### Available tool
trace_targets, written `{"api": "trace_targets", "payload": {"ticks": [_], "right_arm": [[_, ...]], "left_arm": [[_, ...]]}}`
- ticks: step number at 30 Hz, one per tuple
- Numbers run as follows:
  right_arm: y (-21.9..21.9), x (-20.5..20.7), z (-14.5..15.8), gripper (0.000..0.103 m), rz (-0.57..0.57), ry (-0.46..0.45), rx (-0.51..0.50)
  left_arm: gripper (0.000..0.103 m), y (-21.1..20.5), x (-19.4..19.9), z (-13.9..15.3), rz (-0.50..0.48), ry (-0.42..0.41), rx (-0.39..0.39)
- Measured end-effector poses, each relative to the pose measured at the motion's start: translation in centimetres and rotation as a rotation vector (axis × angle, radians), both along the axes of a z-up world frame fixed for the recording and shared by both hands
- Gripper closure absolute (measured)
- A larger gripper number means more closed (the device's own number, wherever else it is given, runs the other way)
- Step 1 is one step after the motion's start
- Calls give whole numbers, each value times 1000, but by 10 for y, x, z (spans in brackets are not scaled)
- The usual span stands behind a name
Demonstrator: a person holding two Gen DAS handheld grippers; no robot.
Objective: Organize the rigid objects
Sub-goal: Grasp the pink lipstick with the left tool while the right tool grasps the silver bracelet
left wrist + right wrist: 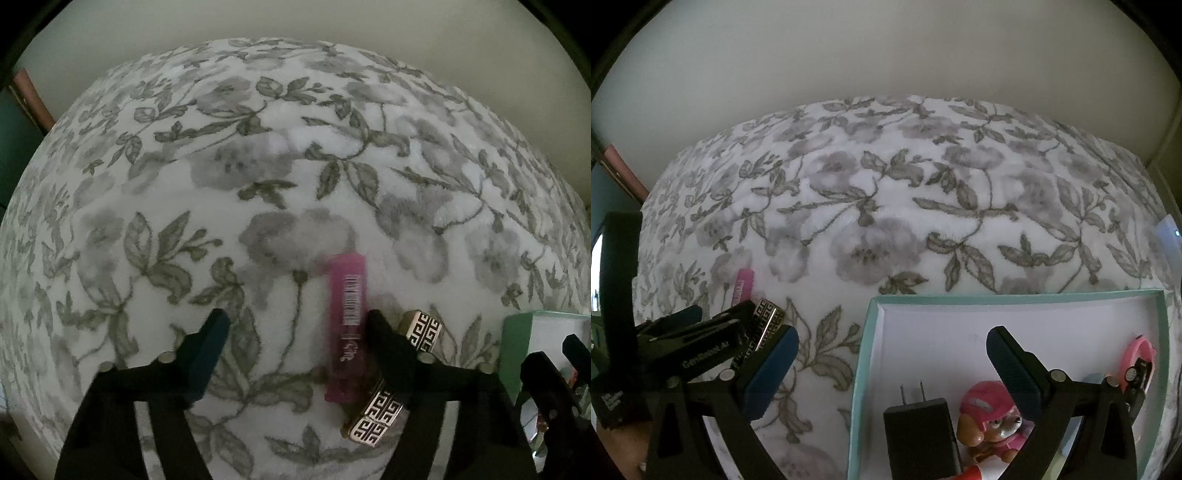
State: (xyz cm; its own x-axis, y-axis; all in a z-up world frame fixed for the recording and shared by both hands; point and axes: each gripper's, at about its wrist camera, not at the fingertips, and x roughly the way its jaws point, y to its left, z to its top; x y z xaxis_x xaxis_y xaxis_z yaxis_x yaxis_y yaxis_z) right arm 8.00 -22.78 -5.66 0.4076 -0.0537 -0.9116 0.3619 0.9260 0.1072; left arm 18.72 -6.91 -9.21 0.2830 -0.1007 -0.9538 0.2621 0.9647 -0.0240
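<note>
On floral blanket (258, 184), left gripper (295, 325) low, jaws spread wide, holding nothing — pink tube (347, 325) between fingers, hard against right one. Risk: patterned metal bar (373, 417) touching tube, under that finger — closing may pinch both or push tube off. Right gripper (890, 343) gaping, empty, hovering over teal box (1015, 295) edge; charger (919, 424), toy pup (990, 424) inside.

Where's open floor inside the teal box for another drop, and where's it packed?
Free: the far half of the teal box, bare white floor between its back wall and the black charger. Crowded: the near end, with the charger, pup figure and pink piece by the right wall. The right gripper hangs open above it.
</note>
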Motion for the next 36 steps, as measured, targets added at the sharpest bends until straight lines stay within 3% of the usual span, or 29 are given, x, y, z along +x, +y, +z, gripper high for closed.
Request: {"api": "trace_targets", "payload": {"ticks": [4,9,15,23,28,36], "right_arm": [[2,0,1,0,5,-1,1],[7,2,3,0,17,-7,-2],[19,3,6,0,56,-27,-7],[52,8,5,0,215,-56,-23],[75,9,-3,0,328,-41,-70],[91,6,-16,1,394,4,-176]], "left_arm": [[56,6,0,4,10,8,-5],[70,12,2,4,-7,32,-23],[73,34,-21,8,3,55,-23],[73,68,-32,6,41,79,4],[73,89,-33,4,49,85,-2],[73,95,-33,5,49,88,4]]}}
